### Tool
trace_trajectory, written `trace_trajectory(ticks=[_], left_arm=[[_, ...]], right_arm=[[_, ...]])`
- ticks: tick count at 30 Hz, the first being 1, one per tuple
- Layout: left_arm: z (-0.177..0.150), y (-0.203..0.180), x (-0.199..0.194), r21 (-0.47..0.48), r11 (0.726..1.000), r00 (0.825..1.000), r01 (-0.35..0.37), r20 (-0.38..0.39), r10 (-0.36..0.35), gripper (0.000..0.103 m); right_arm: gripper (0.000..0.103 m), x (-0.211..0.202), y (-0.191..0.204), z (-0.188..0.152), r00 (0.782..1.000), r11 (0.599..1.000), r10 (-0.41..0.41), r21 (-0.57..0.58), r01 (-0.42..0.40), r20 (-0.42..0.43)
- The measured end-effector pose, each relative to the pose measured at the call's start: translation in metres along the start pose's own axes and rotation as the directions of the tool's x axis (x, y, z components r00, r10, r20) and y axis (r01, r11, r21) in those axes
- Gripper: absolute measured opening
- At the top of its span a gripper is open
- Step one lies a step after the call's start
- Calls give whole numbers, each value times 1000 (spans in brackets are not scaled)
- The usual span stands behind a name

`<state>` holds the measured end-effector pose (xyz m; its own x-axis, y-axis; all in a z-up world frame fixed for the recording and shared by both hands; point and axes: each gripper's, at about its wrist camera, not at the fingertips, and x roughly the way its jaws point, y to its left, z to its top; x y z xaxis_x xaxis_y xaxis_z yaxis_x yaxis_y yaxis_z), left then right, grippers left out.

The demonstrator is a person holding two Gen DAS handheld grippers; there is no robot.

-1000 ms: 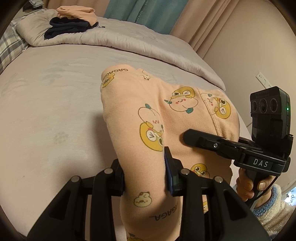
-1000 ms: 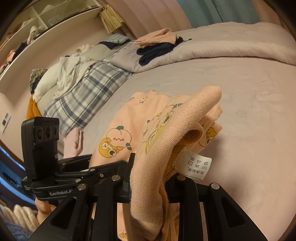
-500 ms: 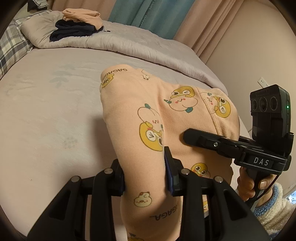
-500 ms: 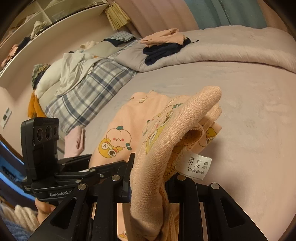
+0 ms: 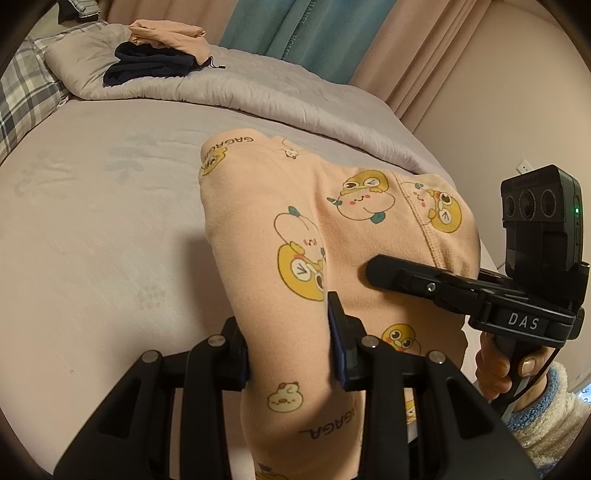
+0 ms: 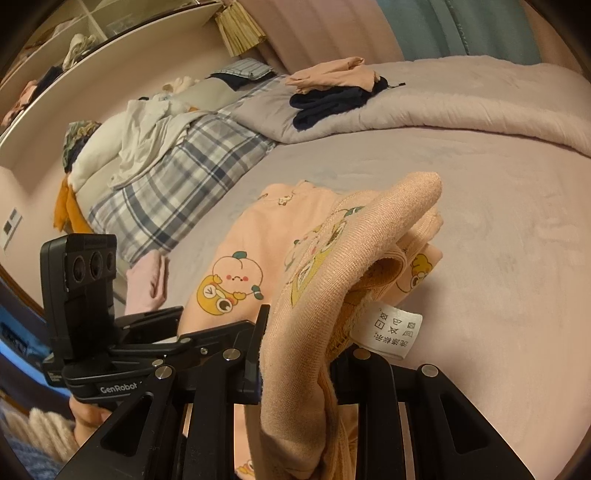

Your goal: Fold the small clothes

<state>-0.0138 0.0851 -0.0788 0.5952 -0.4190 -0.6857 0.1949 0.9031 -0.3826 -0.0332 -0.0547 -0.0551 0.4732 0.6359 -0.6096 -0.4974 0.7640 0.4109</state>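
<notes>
The peach pyjama garment (image 5: 273, 229) is still pinched by both the left gripper (image 5: 290, 345) and right gripper (image 6: 301, 354); barely shifted, it is seemingly held mid-fold over the bed (image 5: 92, 229).

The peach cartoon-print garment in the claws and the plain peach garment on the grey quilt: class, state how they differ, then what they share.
The peach cartoon-print garment carries yellow cartoon characters; the plain peach garment shows no print. The printed one is clamped by the left claw and right claw; the plain one lies free on a dark navy garment on the grey quilt. Both are peach fabric.
</notes>
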Motion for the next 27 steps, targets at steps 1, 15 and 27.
trace_trajectory(ticks=[1, 15, 27], left_arm=[[0, 1, 0, 0, 1000, 1000, -1, 0, 1, 34], [3, 2, 4, 5, 1000, 1000, -16, -4, 16, 34], [12, 7, 11, 13, 999, 999, -35, -6, 35, 34]], right_arm=[[27, 0, 0, 0, 1000, 1000, -1, 0, 1, 0], [27, 5, 3, 4, 1000, 1000, -14, -6, 14, -9], [27, 10, 1, 8, 1000, 1000, -13, -1, 13, -9]])
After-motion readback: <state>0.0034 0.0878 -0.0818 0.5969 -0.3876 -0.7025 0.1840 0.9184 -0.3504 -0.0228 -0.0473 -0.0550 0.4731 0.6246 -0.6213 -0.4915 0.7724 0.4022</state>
